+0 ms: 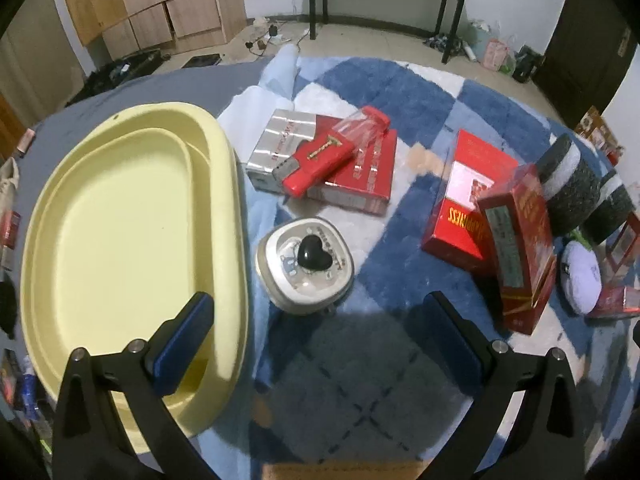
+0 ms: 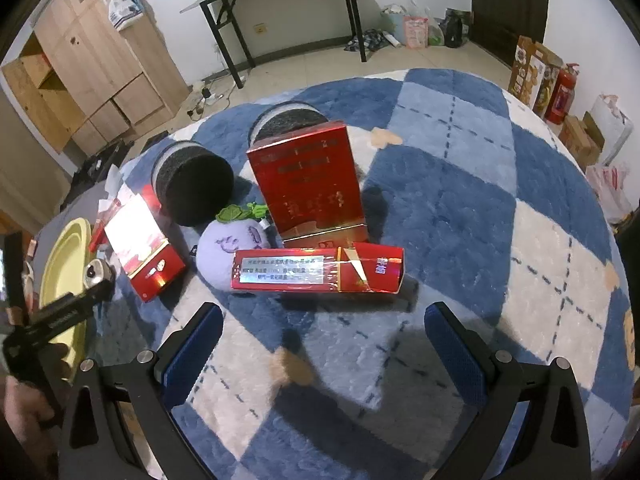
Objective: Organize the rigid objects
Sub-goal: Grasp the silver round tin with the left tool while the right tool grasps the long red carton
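Rigid boxes and a tin, none yet in the pale yellow oval plastic tray (image 1: 120, 216).

We hold the left gripper (image 1: 316, 340) and the right gripper (image 2: 324, 344) wide open, both empty. The silver rounded tin with a black heart (image 1: 306, 264) lies just beside the tray; the long red carton (image 2: 318, 274) and the upright red box (image 2: 308, 180) wait on the blue-and-white checked rug (image 2: 460, 208).

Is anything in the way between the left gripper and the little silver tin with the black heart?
Nothing visible. The left gripper is open, and only bare rug lies between it and the tin.
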Demonstrator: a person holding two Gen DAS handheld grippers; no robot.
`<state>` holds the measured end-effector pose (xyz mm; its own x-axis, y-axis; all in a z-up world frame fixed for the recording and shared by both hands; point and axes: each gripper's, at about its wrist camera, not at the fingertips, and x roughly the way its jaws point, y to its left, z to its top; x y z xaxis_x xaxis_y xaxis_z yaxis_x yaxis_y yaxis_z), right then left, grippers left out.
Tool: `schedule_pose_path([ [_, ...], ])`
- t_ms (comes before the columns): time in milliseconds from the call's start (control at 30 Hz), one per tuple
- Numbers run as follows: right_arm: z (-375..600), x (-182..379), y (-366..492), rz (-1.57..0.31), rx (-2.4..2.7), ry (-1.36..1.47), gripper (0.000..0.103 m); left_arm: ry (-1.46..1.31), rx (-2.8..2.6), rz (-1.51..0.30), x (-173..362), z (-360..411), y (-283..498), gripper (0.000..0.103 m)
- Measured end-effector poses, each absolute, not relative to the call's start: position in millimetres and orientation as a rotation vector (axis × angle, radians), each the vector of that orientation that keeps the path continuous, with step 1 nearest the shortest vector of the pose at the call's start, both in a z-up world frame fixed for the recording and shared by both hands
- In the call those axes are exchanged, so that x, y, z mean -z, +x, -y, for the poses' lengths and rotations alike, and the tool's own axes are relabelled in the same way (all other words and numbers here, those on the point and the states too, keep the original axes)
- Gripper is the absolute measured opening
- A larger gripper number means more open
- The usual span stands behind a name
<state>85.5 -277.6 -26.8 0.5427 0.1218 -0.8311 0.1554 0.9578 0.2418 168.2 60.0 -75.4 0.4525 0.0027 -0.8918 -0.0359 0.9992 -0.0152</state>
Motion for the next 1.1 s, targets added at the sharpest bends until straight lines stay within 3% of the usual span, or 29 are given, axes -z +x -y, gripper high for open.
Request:
schedule_pose_path([
  [133,282.5,24.2,82.7,-0.988,0.039,0.313,0.103,-0.041,0.002,-1.035,75.3,-63.6,167.3,0.102],
  [200,281.3,28.0,83.0,-1.008,0.034,0.317,0.103,-0.032,-0.005,-1.025,76.3,-65.7,166.2,0.093],
  [433,277.3,28.9,83.7,-1.012,0.009,0.32,0.103,0.025,0.057,-0.904,51.7,-60.0,157.9,0.089],
  [633,278.0,32.8,85.4,-1.024,-0.006,0.339,0.103,0.229,0.136,-0.994,66.7,-40.9,172.1,0.089],
  [833,275.9,35.8,86.0,-1.036,-0.002,0.335,0.103,0.259,0.159,-1.029,71.7,-43.7,177.9,0.089],
  [867,274.7,36.9,86.4,-1.041,0.002,0.332,0.103,0.248,0.174,-1.036,71.8,-43.0,177.7,0.087],
  [933,272.2,37.9,86.6,-1.042,0.004,0.325,0.103,0.206,0.186,-1.072,75.0,-44.0,178.9,0.073],
  [1100,263.9,40.4,87.2,-1.043,-0.002,0.291,0.103,0.275,0.175,-1.063,83.8,-39.5,175.9,0.073],
])
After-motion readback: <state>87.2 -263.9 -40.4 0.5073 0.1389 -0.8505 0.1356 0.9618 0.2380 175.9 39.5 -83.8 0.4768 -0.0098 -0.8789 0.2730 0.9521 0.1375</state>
